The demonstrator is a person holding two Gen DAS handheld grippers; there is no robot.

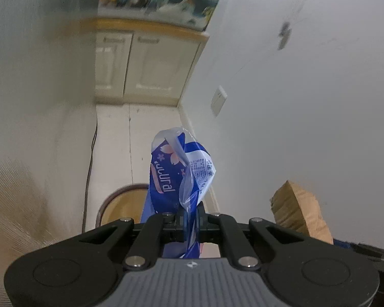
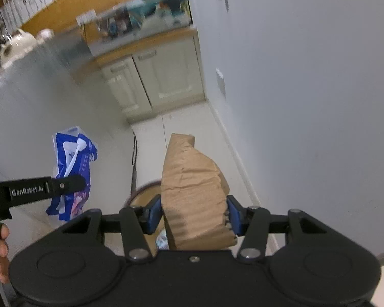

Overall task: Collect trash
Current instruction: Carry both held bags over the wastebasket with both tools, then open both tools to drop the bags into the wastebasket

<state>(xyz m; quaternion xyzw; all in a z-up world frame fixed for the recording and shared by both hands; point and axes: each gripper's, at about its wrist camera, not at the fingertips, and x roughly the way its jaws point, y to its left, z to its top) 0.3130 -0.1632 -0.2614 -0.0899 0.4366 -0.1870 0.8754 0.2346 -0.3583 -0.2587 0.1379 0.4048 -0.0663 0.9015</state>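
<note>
1. The crumpled blue-and-white plastic wrapper (image 1: pixel 178 176) hangs pinched in the left gripper (image 1: pixel 189 220), whose jaws are clenched tight on a thin twist of film. It sits above and slightly to one side of the round wooden-rimmed bin (image 1: pixel 123 202) on the floor. The hold is narrow, so the slick film could slide out before it is over the opening.
2. The creased brown paper bag (image 2: pixel 192 186) is clamped between the blue pads (image 2: pixel 234 213) of the right gripper (image 2: pixel 194 216), jaws partly spread around its bulk. The bin rim (image 2: pixel 140 194) shows just beneath it. The bag looks wider than the visible part of the opening, so it might catch on the rim or tip the bin.
3. Both pieces crowd the same small opening; releasing together risks one knocking the other onto the pale tiled floor (image 2: pixel 184 120).
4. A dark cable (image 1: pixel 91 168) runs down beside the bin; a gripper coming low could snag it.
</note>
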